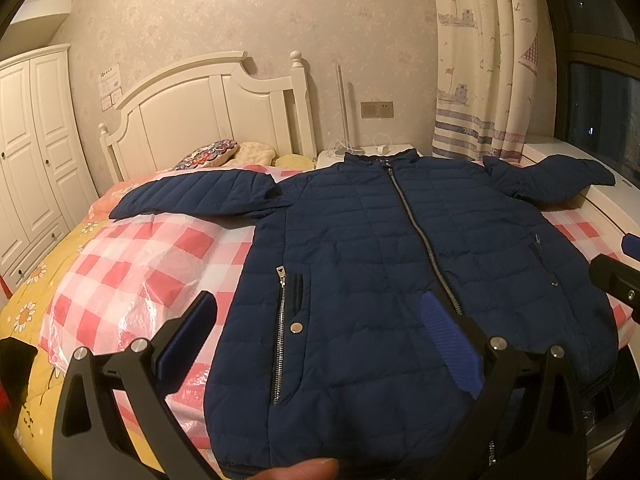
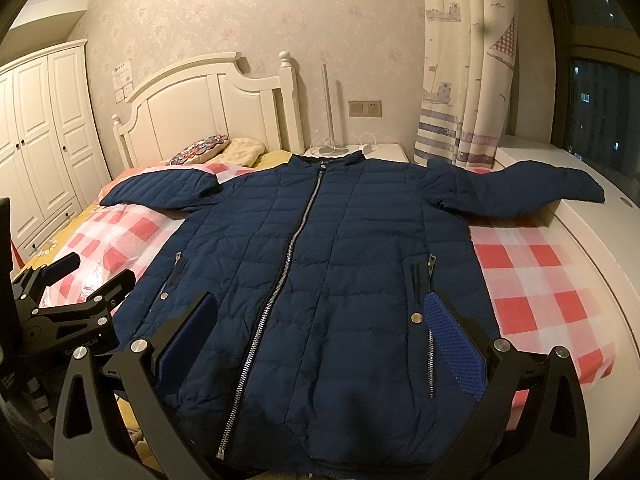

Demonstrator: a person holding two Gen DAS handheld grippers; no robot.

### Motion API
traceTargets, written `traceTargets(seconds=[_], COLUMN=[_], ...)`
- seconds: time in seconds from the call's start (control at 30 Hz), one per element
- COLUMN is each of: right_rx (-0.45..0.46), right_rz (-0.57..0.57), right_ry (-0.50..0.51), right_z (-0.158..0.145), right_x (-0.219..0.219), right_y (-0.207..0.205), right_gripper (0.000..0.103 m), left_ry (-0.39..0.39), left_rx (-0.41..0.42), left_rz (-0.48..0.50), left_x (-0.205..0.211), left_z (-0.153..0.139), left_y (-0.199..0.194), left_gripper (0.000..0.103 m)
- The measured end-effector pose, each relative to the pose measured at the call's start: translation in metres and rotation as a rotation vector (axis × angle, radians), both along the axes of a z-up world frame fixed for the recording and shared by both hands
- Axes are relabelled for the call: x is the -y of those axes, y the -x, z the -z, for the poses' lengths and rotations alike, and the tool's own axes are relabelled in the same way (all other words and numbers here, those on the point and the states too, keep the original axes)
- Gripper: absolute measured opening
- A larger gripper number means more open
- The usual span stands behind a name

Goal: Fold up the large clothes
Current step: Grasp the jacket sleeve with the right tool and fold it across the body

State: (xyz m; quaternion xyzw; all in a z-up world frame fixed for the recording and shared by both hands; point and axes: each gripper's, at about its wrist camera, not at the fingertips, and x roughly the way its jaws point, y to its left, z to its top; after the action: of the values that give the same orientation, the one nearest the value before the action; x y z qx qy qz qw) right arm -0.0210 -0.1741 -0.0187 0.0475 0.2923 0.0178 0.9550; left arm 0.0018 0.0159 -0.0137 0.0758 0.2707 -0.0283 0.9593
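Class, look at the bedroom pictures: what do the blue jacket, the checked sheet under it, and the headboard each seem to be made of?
Jacket: likely padded synthetic shell, matte navy, judging by its puffy quilted rows; the zipper looks metal, silvery.
Checked sheet: probably thin plastic film; it crinkles and glints.
Headboard: apparently painted wood, smooth cream-white, with panel mouldings.

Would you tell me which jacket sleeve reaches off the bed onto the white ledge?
The window-side sleeve; the wardrobe-side sleeve lies on the checked sheet.
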Motion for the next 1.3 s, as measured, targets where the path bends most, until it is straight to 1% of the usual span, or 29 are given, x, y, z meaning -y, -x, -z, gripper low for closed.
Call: traceTargets(seconds=[0.13,0.23,0.3,0.37,0.47,0.57,0.6,0.67,0.7,0.8,0.87,0.93,1.0,1.03,1.07,1.1,1.13,1.17,1.2,1.27,1.3], right_rx=[0.005,0.009,-0.025,-0.062,-0.102,-0.132,-0.152,-0.167,-0.169,-0.175,-0.188,-0.193,-0.200,-0.196,-0.201,-0.209,-0.219,-0.223,-0.226,-0.210,-0.189], right_rz=[-0.005,-0.013,0.006,0.029,0.093,0.174,0.227,0.296,0.359,0.467,0.524,0.561,0.604,0.616,0.630,0.640,0.648,0.653,0.657,0.652,0.641], right_ry=[-0.010,-0.024,-0.039,-0.062,-0.096,-0.092,-0.101,-0.134,-0.150,-0.188,-0.213,-0.267,-0.284,-0.297,-0.301,-0.297,-0.291,-0.288,-0.285,-0.287,-0.290], right_z=[0.004,0.010,0.017,0.024,0.035,0.045,0.049,0.053,0.056,0.061,0.066,0.075,0.080,0.083,0.087,0.089,0.091,0.093,0.095,0.095,0.093], right_x=[0.003,0.011,0.020,0.032,0.061,0.098,0.120,0.152,0.178,0.232,0.263,0.296,0.318,0.328,0.337,0.343,0.349,0.353,0.358,0.360,0.359], right_y=[-0.002,-0.007,-0.015,-0.025,-0.042,-0.068,-0.083,-0.104,-0.120,-0.157,-0.182,-0.209,-0.228,-0.237,-0.248,-0.254,-0.260,-0.265,-0.269,-0.271,-0.270], right_gripper=[0.099,0.099,0.099,0.099,0.099,0.099,0.099,0.099,0.099,0.099,0.099,0.099,0.099,0.099,0.099,0.094,0.087,0.083,0.078,0.061,0.045], left_ry=[-0.003,0.000,0.004,-0.015,-0.049,-0.084,-0.109,-0.141,-0.152,-0.156,-0.146,-0.130,-0.093,-0.060,-0.010,0.018,0.048,0.067,0.070,0.062,0.063], left_rx=[-0.017,-0.048,-0.096,-0.153,-0.239,-0.286,-0.288,-0.285,-0.283,-0.299,-0.326,-0.346,-0.359,-0.365,-0.371,-0.380,-0.392,-0.398,-0.400,-0.401,-0.403], left_rz=[0.003,0.019,0.046,0.060,0.061,0.046,0.028,0.010,0.004,-0.005,0.001,0.000,0.006,0.010,0.014,0.017,0.019,0.021,0.023,0.020,0.019], left_x=[0.002,0.005,0.008,0.013,0.021,0.029,0.033,0.039,0.042,0.049,0.052,0.052,0.047,0.044,0.037,0.033,0.030,0.028,0.028,0.030,0.030], left_z=[0.005,0.012,0.022,0.031,0.048,0.059,0.063,0.066,0.068,0.075,0.083,0.089,0.098,0.101,0.103,0.104,0.105,0.106,0.106,0.106,0.107], left_y=[-0.004,-0.016,-0.036,-0.059,-0.106,-0.147,-0.166,-0.189,-0.206,-0.243,-0.265,-0.278,-0.288,-0.291,-0.292,-0.293,-0.295,-0.296,-0.297,-0.297,-0.297], left_gripper=[0.101,0.101,0.101,0.101,0.101,0.101,0.101,0.101,0.101,0.101,0.101,0.101,0.101,0.101,0.101,0.101,0.101,0.101,0.101,0.101,0.101])
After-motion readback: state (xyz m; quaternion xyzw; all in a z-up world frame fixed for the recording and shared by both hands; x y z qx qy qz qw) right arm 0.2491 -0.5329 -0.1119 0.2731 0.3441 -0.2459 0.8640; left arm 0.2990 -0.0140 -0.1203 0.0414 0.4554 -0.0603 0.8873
